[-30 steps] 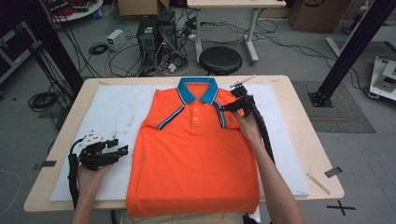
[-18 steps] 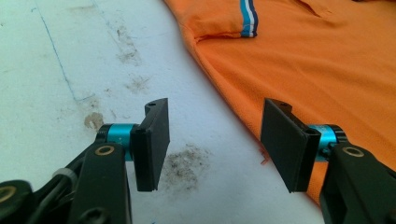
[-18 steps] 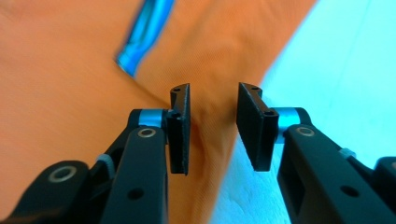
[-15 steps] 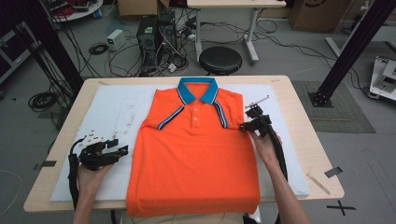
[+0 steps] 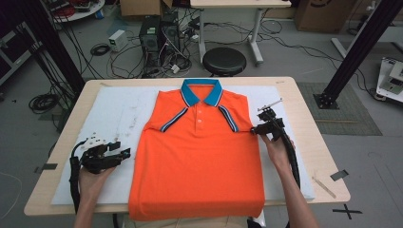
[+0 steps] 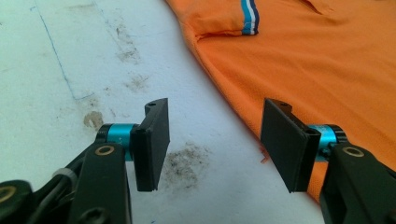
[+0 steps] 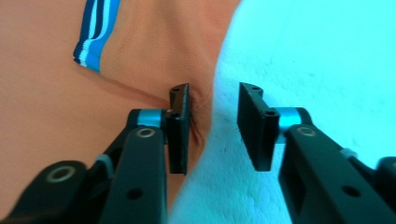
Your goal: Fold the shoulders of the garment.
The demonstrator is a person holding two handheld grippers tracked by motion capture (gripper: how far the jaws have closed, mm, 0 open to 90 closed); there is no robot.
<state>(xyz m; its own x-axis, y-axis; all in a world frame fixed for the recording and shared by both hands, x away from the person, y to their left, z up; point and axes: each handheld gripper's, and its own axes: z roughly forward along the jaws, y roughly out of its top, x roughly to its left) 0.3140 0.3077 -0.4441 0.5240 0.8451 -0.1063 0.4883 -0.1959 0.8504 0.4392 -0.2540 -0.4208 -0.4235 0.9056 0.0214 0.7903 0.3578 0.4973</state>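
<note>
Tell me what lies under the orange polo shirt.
A white mat lies under the orange polo shirt, on the wooden table. Whatever sits beneath the shirt's middle is covered.

Shirt (image 5: 202, 156) on mat (image 5: 114, 114), mat on table (image 5: 309, 118), stool (image 5: 224, 61) behind

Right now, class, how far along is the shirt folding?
Done: both sleeves of the orange polo shirt are tucked in and it lies flat on the white mat. In hand: the right gripper is open at its edge and the left gripper is open beside it. Left: folding the body.
</note>
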